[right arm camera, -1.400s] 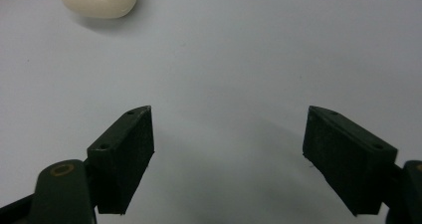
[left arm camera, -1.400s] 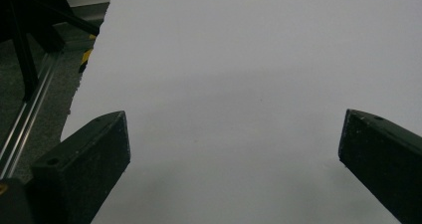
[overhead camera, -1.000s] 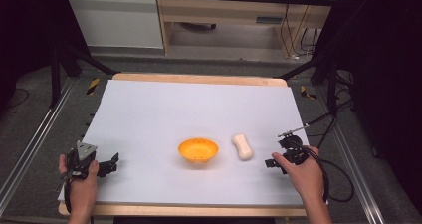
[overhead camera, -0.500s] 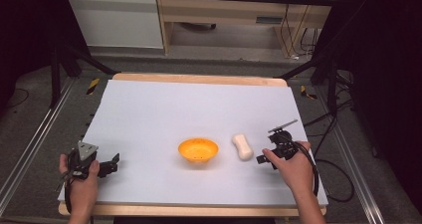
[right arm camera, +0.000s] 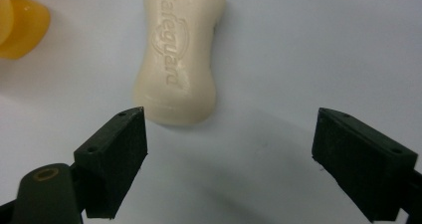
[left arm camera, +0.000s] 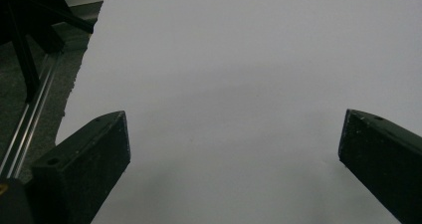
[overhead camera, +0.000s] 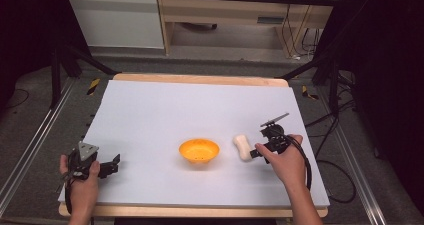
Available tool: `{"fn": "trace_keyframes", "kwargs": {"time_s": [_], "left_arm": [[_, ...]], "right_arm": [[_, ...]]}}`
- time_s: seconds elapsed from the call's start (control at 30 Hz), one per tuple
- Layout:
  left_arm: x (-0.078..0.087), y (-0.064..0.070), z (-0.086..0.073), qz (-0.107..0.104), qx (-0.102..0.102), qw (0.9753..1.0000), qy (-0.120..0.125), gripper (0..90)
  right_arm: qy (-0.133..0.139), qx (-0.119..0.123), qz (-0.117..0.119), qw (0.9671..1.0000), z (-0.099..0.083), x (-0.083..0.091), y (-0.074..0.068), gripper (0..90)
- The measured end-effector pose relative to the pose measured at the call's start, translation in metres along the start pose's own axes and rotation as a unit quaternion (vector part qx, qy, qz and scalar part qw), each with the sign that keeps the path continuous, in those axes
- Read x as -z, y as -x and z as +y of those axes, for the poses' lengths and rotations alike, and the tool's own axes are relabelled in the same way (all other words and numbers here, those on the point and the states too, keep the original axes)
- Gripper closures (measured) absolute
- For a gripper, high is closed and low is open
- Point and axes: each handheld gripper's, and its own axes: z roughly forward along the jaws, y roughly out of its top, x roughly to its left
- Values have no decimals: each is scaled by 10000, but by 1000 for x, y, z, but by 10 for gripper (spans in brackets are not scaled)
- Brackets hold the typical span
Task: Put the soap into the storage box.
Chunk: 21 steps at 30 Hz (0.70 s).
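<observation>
A matte white sheet is covering the wood-edged worktop [overhead camera: 200, 79], with grey floor lying around it. The right gripper [right arm camera: 229, 134] is holding its jaws wide apart just short of a smooth, waisted cream soap bar [right arm camera: 180, 55] embossed "Safeguard"; a glossy orange bowl [overhead camera: 199, 150] is sitting beyond the left jaw. The left gripper [left arm camera: 234, 149] is resting with jaws apart over bare sheet.

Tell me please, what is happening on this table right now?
A person sits at a white table with a two-jaw gripper in each hand. The right gripper is open and points at a cream soap bar, which lies flat just ahead of its jaws, not yet between them. An orange bowl stands beside the soap. The left gripper is open too, resting near the table's left front corner with nothing between its jaws.
</observation>
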Motion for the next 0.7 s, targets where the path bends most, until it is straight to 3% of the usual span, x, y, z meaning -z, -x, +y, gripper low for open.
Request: {"fn": "trace_keyframes", "kwargs": {"time_s": [0.37,0.57,0.7], "left_arm": [[0,0,0,-8,-12,10000,-7,0],[-1,0,0,5,-40,10000,-12,0],[-1,0,0,8,-38,10000,-16,0]], "right_arm": [[-75,33,25,10000,16,-9,-15,155],[-177,50,-128,9997,24,-18,-22,201],[-230,46,-104,9997,27,-23,-25,209]]}}
